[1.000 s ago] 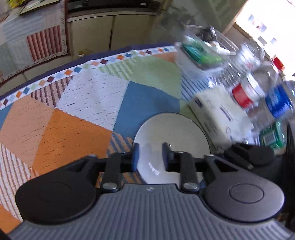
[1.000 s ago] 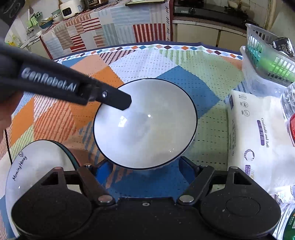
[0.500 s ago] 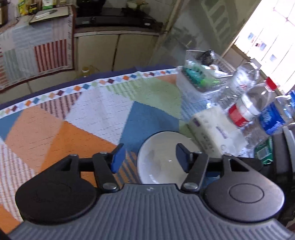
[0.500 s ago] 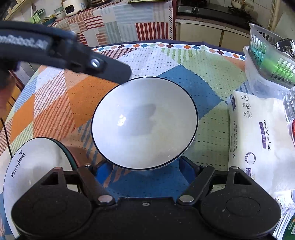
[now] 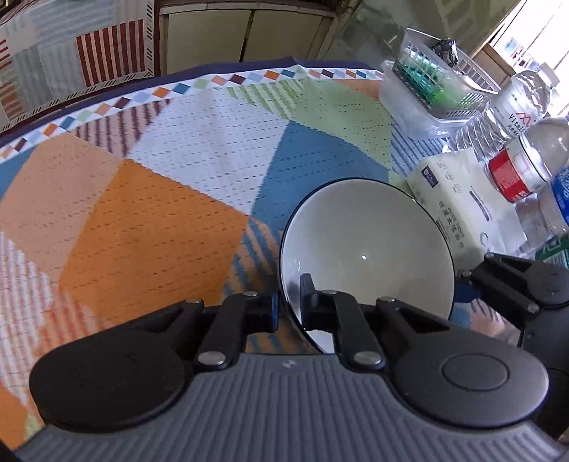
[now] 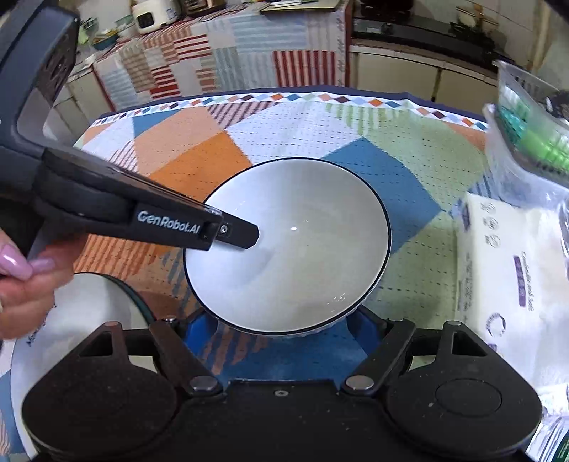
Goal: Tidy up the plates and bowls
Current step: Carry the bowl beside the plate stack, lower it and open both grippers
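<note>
A white bowl (image 5: 370, 248) with a dark rim sits on the patchwork tablecloth; it also shows in the right wrist view (image 6: 295, 248). My left gripper (image 5: 288, 309) is shut on the bowl's left rim, one finger inside and one outside; in the right wrist view (image 6: 245, 236) its tip reaches into the bowl. My right gripper (image 6: 284, 330) is open, its blue-padded fingers on either side of the bowl's near base. A white plate (image 6: 81, 320) with printed writing lies at the lower left of the right wrist view, partly hidden by the gripper body.
A pack of tissues (image 5: 458, 199) lies right of the bowl. Water bottles (image 5: 515, 167) and a clear basket (image 5: 430, 89) with green items stand at the far right. Cabinets (image 5: 245, 32) stand beyond the table's far edge.
The left gripper opened and lifted half a second ago, then came back down and closed on the bowl's left rim. The right gripper stayed open at the bowl's base.
</note>
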Demonstrator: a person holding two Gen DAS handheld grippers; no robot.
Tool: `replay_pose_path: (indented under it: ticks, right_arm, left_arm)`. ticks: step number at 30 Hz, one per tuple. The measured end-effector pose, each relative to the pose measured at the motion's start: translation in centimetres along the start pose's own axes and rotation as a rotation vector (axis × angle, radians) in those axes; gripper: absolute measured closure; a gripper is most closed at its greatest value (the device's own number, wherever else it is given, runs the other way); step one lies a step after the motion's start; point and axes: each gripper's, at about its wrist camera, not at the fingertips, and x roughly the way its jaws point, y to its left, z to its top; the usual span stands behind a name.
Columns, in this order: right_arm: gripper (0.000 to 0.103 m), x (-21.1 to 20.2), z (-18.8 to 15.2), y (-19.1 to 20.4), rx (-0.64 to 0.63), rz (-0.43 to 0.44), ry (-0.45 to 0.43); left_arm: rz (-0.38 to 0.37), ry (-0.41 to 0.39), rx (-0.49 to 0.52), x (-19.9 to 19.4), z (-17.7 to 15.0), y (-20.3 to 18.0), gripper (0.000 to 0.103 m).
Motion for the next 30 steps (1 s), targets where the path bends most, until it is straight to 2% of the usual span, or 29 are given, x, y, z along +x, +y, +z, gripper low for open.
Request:
replay_pose_path:
  ticks: [5, 10, 15, 19, 22, 25, 28, 30]
  right_arm:
    - [0.019, -1.2, 1.8, 2.0, -0.034, 0.045, -0.038]
    - [0.019, -0.9, 3.7, 3.7, -0.056, 0.100, -0.023]
    - [0.019, 0.6, 3.9, 5.3, -0.076, 0.131, -0.014]
    - [0.019, 2.3, 3.9, 6.6, -0.092, 0.107, 0.001]
    - [0.019, 3.6, 4.3, 6.8, -0.079, 0.108, 0.016]
    - [0.019, 4.1, 4.2, 7.1, -0.071, 0.095, 0.044]
    - [0.019, 3.2, 3.8, 7.1, -0.046, 0.072, 0.032]
    - [0.019, 2.2, 3.5, 6.8, -0.020, 0.104, 0.032]
  left_arm:
    - [0.014, -0.031, -0.040, -2.9, 0.7, 2.4, 0.093]
    - [0.041, -0.059, -0.085, -4.7, 0.1, 4.6, 0.093]
    - [0.083, -0.065, -0.135, -4.3, -1.1, 6.5, 0.093]
    - [0.107, -0.069, -0.194, -2.9, -1.8, 8.3, 0.093]
    - [0.078, -0.066, -0.242, -2.5, -2.1, 9.2, 0.093]
    - [0.065, -0.074, -0.265, -3.2, -2.6, 9.3, 0.089]
    - [0.079, -0.099, -0.238, -4.8, -3.2, 8.8, 0.076]
    - [0.085, -0.132, -0.220, -6.1, -3.5, 8.4, 0.064]
